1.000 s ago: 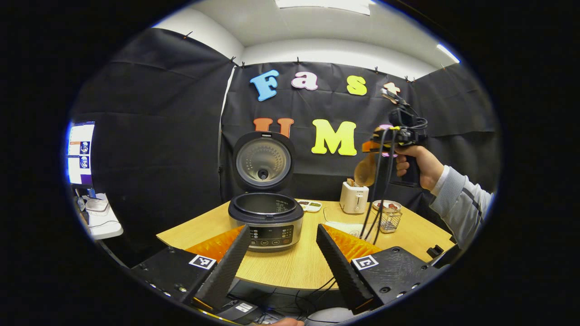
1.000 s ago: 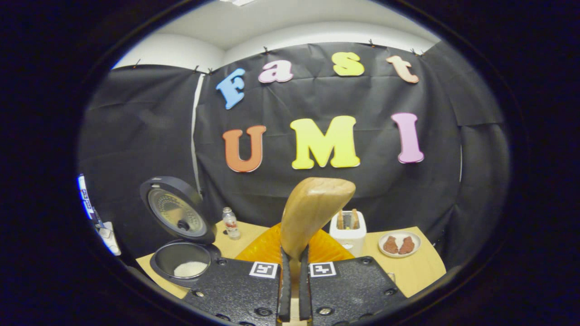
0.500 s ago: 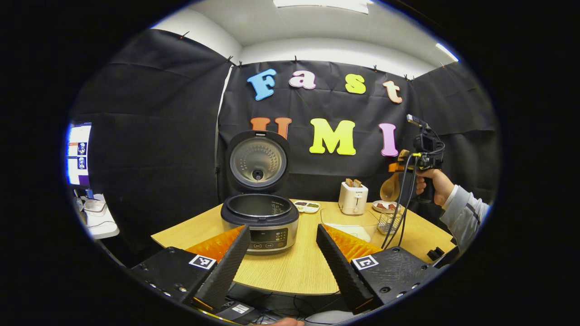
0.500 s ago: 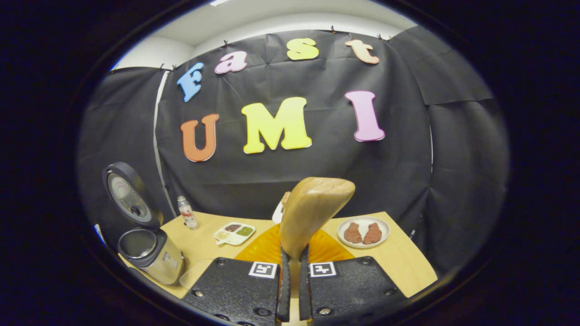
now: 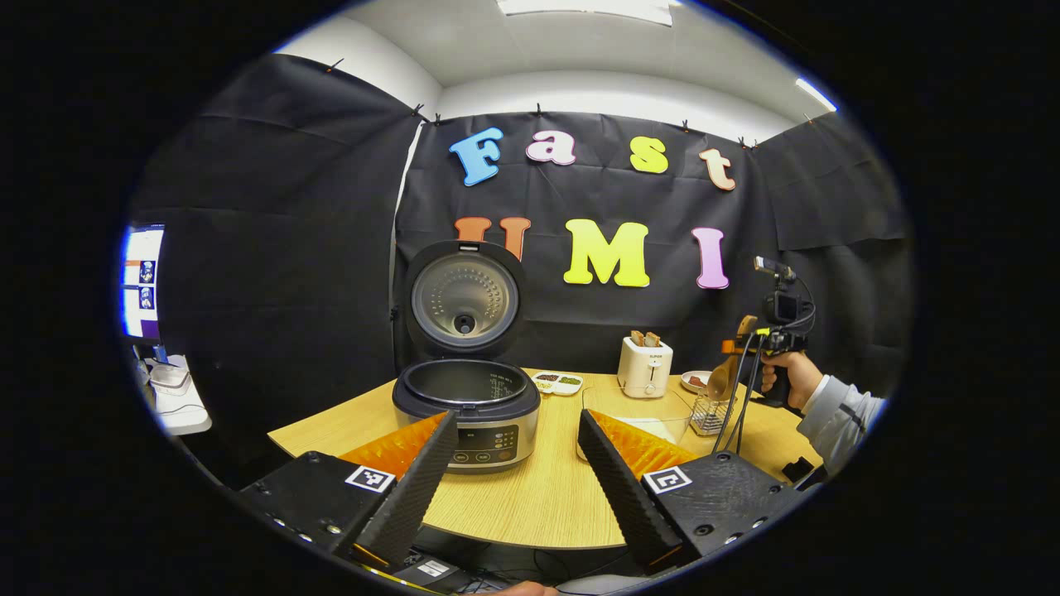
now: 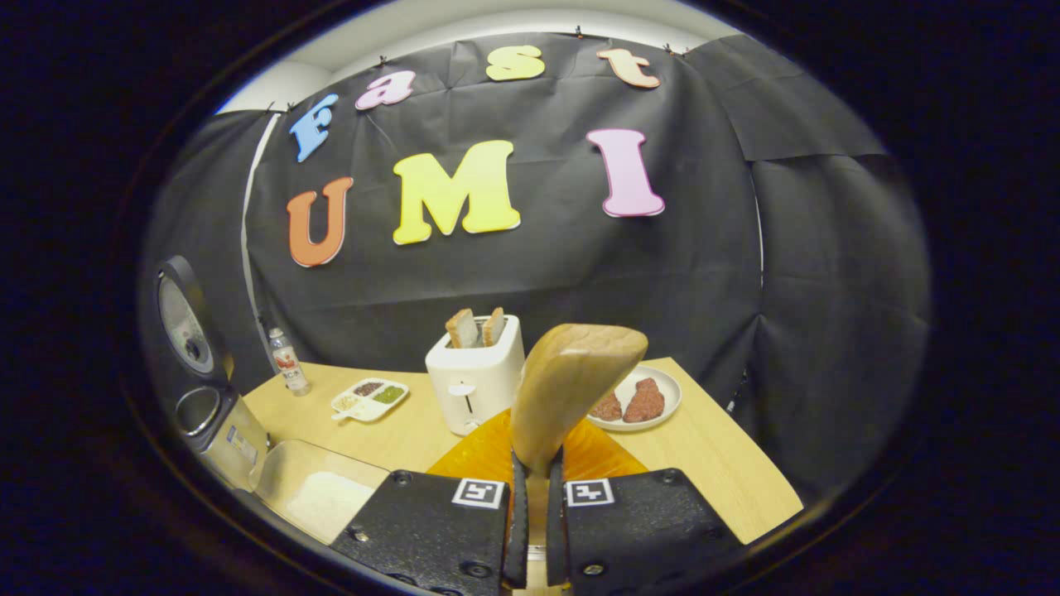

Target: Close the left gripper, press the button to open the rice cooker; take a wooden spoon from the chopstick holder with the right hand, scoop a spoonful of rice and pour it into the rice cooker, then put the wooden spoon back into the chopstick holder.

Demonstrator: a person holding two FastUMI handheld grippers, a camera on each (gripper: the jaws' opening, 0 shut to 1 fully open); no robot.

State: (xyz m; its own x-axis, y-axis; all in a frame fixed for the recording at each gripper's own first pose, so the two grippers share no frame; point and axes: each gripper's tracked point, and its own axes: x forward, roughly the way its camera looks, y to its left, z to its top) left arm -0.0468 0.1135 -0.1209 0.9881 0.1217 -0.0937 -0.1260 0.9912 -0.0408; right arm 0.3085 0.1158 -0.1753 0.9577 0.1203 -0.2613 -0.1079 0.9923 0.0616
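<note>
**Wooden spoon clamped in right gripper; cooker lid raised**

The right gripper [image 6: 531,530] has both fingers pressed together on the handle of the wooden spoon [image 6: 571,389]. The spoon bowl is smooth, rounded, pale wood and stands upright directly ahead of the fingers. Beyond it sit a boxy white toaster [image 6: 475,377] holding two bread slices and, ahead to the right, a round white plate [image 6: 638,406] with two brown pieces. Low to the left lies a clear rectangular container [image 6: 319,488] of white rice.

The left gripper [image 5: 517,472] holds nothing; its ridged, wedge-shaped fingers are spread wide. Straight ahead between them stands the round rice cooker [image 5: 468,397], its perforated metal lid upright. Far right, a hand [image 5: 782,377] holds the other gripper above the wire chopstick holder [image 5: 710,414].

Compared with 0.5 s ago, the right gripper has dropped lower and farther right, nearer the holder; the toaster now shows fully in the right gripper view.
</note>
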